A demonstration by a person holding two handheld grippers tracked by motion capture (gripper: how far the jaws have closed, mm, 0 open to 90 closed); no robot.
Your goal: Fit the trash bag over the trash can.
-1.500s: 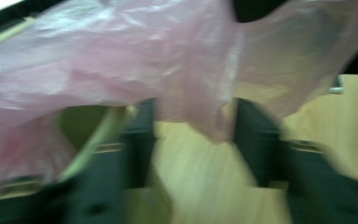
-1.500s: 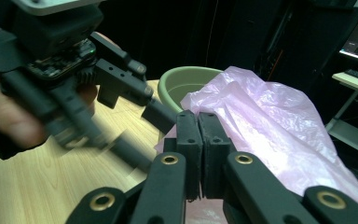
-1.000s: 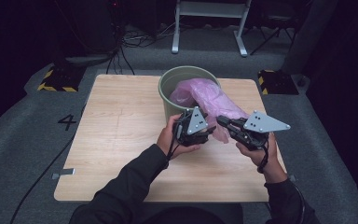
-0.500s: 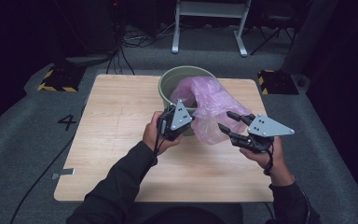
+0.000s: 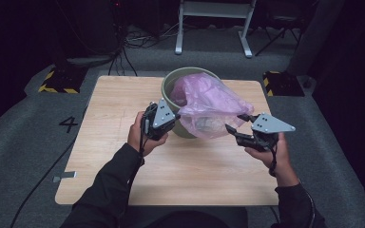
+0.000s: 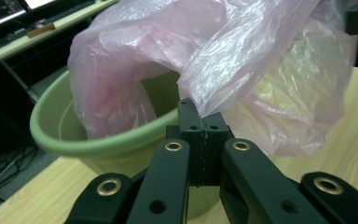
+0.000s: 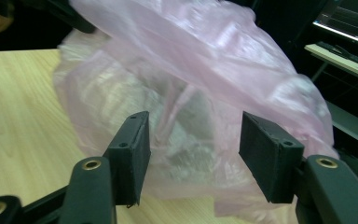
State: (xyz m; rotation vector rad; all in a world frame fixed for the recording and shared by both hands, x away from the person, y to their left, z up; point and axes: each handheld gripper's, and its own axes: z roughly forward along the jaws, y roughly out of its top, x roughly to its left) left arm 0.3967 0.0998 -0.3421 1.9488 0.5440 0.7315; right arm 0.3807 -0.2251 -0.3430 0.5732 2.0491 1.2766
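Table point(image 5: 123, 156) lit from above, surroundings dark; glare on bag point(image 7: 205, 60); near fingers soft.

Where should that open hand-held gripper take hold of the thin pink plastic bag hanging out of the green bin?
Probably the loose hem of the thin pink plastic bag on the right hand-held gripper's side, approached level from the right. There the film hangs free over the round green plastic bin's rim and bunches into a pinchable fold. The left hand-held gripper is shut on the opposite edge, so pulling apart should spread the mouth.

right tool point(image 5: 233, 122) let go of the pink bag point(image 5: 209, 102), its jaws just opening.
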